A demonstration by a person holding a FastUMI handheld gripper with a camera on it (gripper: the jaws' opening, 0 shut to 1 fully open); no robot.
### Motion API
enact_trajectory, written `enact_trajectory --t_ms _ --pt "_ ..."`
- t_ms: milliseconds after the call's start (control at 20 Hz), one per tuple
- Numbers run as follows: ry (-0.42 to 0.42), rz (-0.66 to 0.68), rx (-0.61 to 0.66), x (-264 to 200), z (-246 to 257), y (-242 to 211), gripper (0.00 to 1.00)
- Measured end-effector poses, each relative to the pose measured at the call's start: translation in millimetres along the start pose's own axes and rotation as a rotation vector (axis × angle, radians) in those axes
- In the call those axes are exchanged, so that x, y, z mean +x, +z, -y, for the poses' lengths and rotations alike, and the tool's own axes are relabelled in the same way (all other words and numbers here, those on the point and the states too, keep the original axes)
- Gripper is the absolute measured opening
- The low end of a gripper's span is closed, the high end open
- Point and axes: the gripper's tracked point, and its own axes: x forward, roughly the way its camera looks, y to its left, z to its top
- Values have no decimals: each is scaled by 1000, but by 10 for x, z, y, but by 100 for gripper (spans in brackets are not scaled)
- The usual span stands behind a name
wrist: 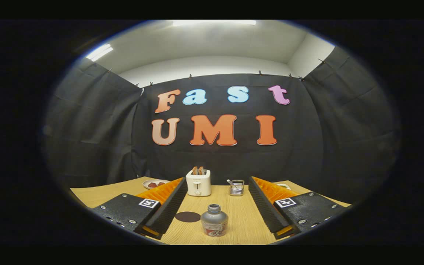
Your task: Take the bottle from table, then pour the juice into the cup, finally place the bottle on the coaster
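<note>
- Gripper view: my tongs (215,206) are spread wide, both fingers apart and touching nothing, with the tabletop (241,217) showing between them.
- The bottle (214,220) stands upright on the tabletop between the two fingers, roughly centred in the gap, with clear room on each side.
- It is a squat grey bottle with a narrow neck and what looks like no cap on its mouth; a printed label wraps its lower body.
- I judge it stiff and smooth, perhaps metal or hard plastic, so it should not crush, but the rounded wall could slide in the pads.
- If it holds juice it will feel bottom-heavy, and with an open mouth any tilt on the lift may spill.
- I would close on the widest part of the body, below the shoulder and around the label, not the thin neck.
- The dark round coaster (187,216) lies flat just beside the bottle, next to the left finger.
- Beyond the fingers stand a white toaster (198,182) and a small clear cup (236,187), well apart from the bottle.
- A plate (154,183) sits farther back past the left finger.
</note>
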Motion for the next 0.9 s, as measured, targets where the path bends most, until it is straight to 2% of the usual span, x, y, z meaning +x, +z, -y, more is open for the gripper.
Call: enact_trajectory --t_ms 400,550,900 --pt "-18 -7 -14 -165 95 -177 99" --pt "-30 -36 -25 -180 130 -357 99" --pt "-1 -140 -9 -113 22 -916 99"
